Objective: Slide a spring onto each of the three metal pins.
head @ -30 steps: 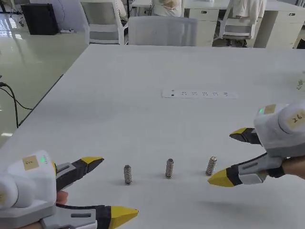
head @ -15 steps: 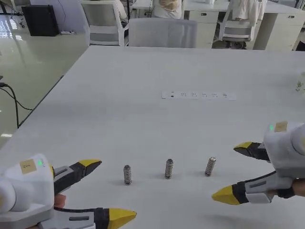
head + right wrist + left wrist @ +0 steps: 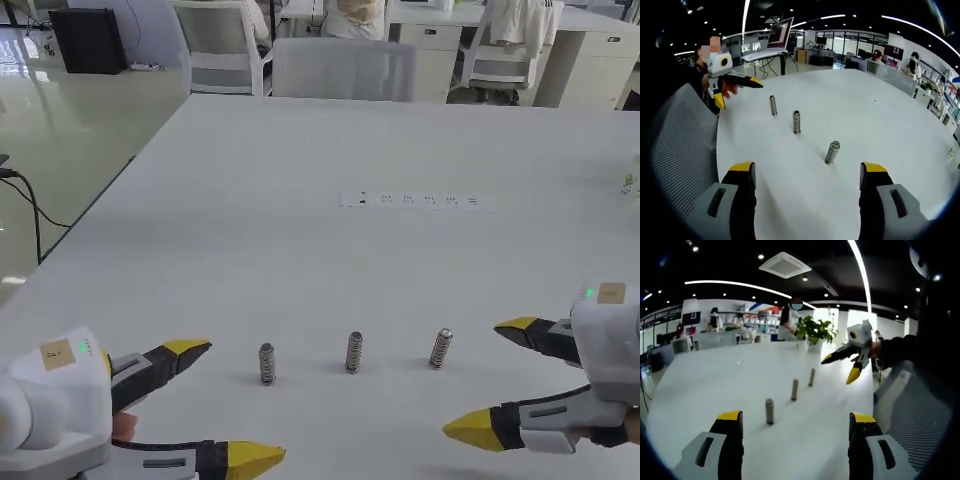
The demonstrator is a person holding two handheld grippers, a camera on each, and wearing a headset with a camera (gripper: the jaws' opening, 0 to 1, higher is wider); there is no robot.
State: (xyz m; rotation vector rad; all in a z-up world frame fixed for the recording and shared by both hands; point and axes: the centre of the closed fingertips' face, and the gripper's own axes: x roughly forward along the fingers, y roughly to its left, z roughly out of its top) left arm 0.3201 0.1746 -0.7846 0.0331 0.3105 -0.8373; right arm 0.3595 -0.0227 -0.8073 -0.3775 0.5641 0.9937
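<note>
Three metal pins stand in a row near the front of the white table (image 3: pixel 330 150), each wrapped in a spring: the left pin (image 3: pixel 267 364), the middle pin (image 3: pixel 354 352) and the right pin (image 3: pixel 440 348), which leans a little. They also appear as left pin (image 3: pixel 769 411), middle pin (image 3: pixel 794 389), right pin (image 3: pixel 812 376), and as right pin (image 3: pixel 832 152), middle pin (image 3: pixel 796 121), left pin (image 3: pixel 773 105). My left gripper (image 3: pixel 220 405) is open at the front left, empty. My right gripper (image 3: pixel 500 378) is open at the front right, empty.
A white power strip (image 3: pixel 417 200) lies mid-table behind the pins. Chairs (image 3: pixel 340 68) and desks stand past the far edge. A grey mesh chair back (image 3: pixel 682 150) is close behind the near edge. People sit in the background.
My right gripper has drawn back from the right pin, down and to the right. My left gripper has pulled slightly back toward the near edge. The pins and springs stay put.
</note>
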